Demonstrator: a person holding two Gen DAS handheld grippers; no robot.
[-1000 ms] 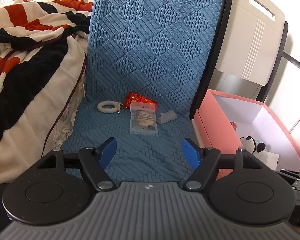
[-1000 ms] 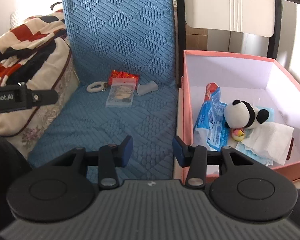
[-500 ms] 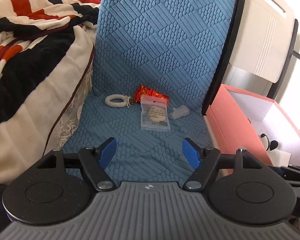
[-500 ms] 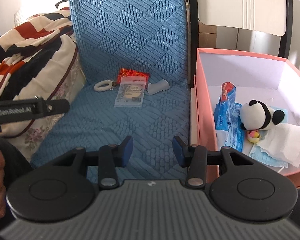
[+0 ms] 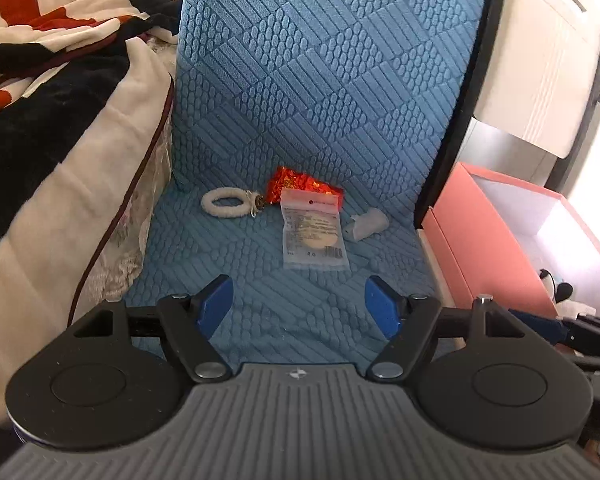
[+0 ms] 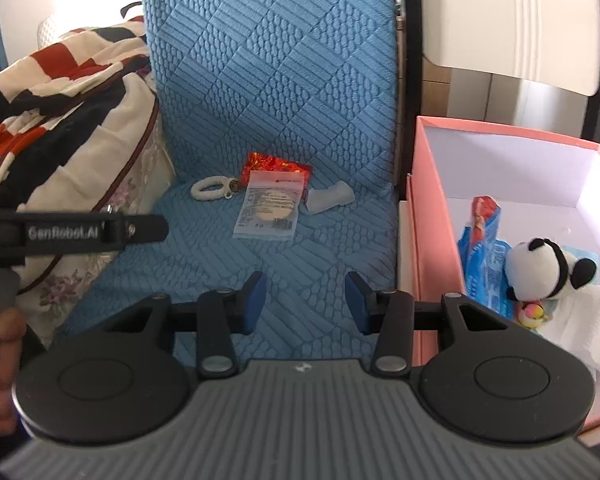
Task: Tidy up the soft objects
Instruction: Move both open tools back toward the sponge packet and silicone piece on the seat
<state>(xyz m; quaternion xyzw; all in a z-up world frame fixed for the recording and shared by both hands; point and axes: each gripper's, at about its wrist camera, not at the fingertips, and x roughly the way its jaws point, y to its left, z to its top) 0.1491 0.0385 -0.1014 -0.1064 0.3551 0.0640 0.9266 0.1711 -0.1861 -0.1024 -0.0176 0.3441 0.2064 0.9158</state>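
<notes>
Blue quilted seat (image 5: 300, 312), white ring (image 5: 227, 202), red packet (image 5: 296, 184), clear pouch (image 5: 313, 236), white roll (image 5: 366, 224)

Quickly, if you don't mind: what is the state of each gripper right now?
Left gripper: open, holding nothing, above the blue quilted seat cushion.
Right gripper: open, narrower, also empty.

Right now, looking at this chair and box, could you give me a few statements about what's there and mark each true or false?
1. The panda toy sits inside the pink box. True.
2. The white fluffy ring lies in the box. False: it lies on the blue seat cover.
3. The clear packet partly overlaps the red packet. True.
4. The left gripper clamps the packet. False: its jaws are open and empty.
5. The right gripper holds a tissue. False: it holds nothing.
</notes>
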